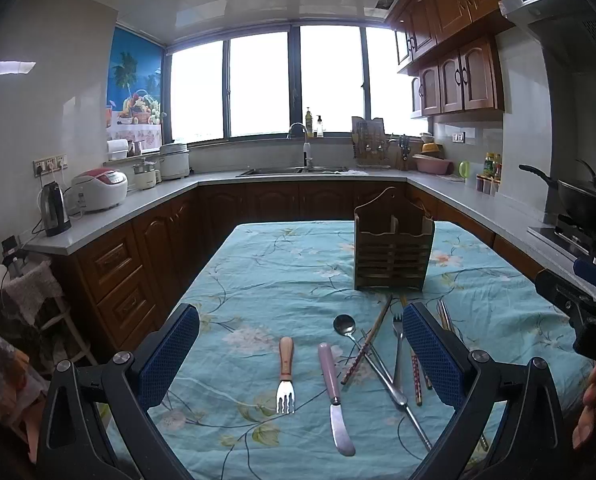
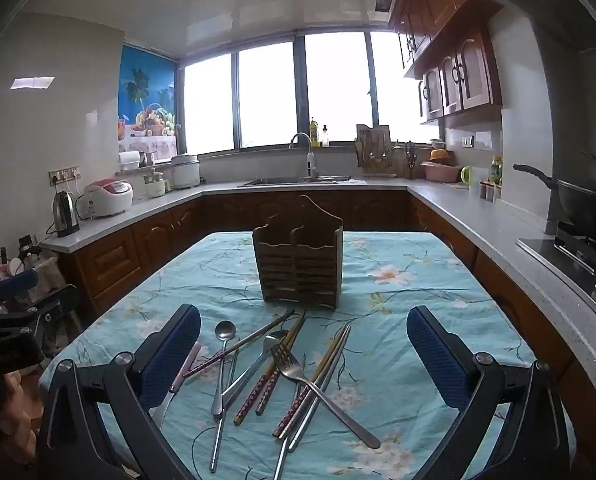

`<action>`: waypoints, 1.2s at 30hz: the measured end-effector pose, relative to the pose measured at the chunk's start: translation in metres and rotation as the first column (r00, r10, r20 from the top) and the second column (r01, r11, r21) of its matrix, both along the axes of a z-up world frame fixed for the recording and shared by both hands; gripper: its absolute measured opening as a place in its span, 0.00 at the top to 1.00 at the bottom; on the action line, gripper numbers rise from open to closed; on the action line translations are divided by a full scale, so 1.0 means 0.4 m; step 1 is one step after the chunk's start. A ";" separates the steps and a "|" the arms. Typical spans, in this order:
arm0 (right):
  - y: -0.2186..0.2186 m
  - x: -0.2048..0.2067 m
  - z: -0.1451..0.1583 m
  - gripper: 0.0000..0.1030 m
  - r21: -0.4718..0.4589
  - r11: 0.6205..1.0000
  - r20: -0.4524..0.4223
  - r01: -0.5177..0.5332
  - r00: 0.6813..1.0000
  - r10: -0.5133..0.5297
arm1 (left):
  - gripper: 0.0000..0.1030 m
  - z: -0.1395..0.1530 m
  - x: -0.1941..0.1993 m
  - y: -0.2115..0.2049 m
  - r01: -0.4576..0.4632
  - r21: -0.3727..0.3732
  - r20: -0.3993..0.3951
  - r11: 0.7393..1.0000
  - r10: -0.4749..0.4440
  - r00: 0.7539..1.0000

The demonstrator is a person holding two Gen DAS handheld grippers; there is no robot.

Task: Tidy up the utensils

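Turquoise floral cloth [image 2: 397, 320] covers the counter where a loose pile of utensils lies, filling the lower middle of both wrist views. A slatted wooden caddy [image 2: 299, 264] with a tall arched back and two front compartments stands upright on the cloth just beyond the pile; it looks empty from here.

In the left wrist view, a short fork with a pale wooden handle [image 1: 286, 376] lies apart at the left of the group, tines toward the camera. Just beside it is a butter knife with a pink handle [image 1: 333, 396], blade toward the camera. To their right, a steel spoon [image 1: 345, 326], red patterned chopsticks [image 1: 363, 350] and a steel fork [image 1: 397, 344] cross one another in a tangle.

In the right wrist view, a steel dinner fork [image 2: 317, 392] lies on top of the heap, over several patterned chopsticks and a pair of plain metal chopsticks [image 2: 329, 372].

The left gripper [image 1: 301, 356] has its blue-padded fingers [image 1: 170, 356] spread wide above the wooden-handled fork and the knife, gripping nothing. The right gripper [image 2: 303, 356] also has its fingers [image 2: 437, 360] fully apart over the heap, touching nothing.

Brown kitchen cabinets [image 2: 170, 228] and a bright window [image 2: 270, 92] fill the background.
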State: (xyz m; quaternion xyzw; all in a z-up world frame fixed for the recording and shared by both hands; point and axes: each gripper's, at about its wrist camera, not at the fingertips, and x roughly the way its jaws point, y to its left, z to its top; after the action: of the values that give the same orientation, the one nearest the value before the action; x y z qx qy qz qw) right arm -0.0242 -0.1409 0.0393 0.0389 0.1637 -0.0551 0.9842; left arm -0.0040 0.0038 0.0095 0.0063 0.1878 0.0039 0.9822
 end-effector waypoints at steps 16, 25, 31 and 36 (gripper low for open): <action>0.000 -0.004 0.006 0.00 0.006 1.000 0.005 -0.009 1.000 0.009 | 0.01 -0.018 -0.011 -0.010 -0.002 -0.004 0.003 1.000 0.002 1.000; 0.006 -0.001 0.010 0.00 0.006 1.000 0.007 -0.016 1.000 0.016 | 0.01 -0.018 -0.010 -0.010 -0.001 -0.005 0.002 1.000 0.001 1.000; 0.007 -0.001 0.015 0.00 0.007 1.000 0.010 -0.020 1.000 0.020 | 0.01 -0.018 -0.010 -0.011 -0.001 -0.006 0.002 1.000 0.001 1.000; 0.008 -0.002 0.017 0.00 0.007 1.000 0.012 -0.026 1.000 0.026 | 0.01 -0.017 -0.007 -0.012 0.000 -0.007 0.000 1.000 0.000 1.000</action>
State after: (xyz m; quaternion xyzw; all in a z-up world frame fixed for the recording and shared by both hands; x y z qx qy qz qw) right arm -0.0249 -0.1378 0.0460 0.0406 0.1585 -0.0417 0.9856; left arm -0.0068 -0.0011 0.0028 0.0029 0.1876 0.0031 0.9822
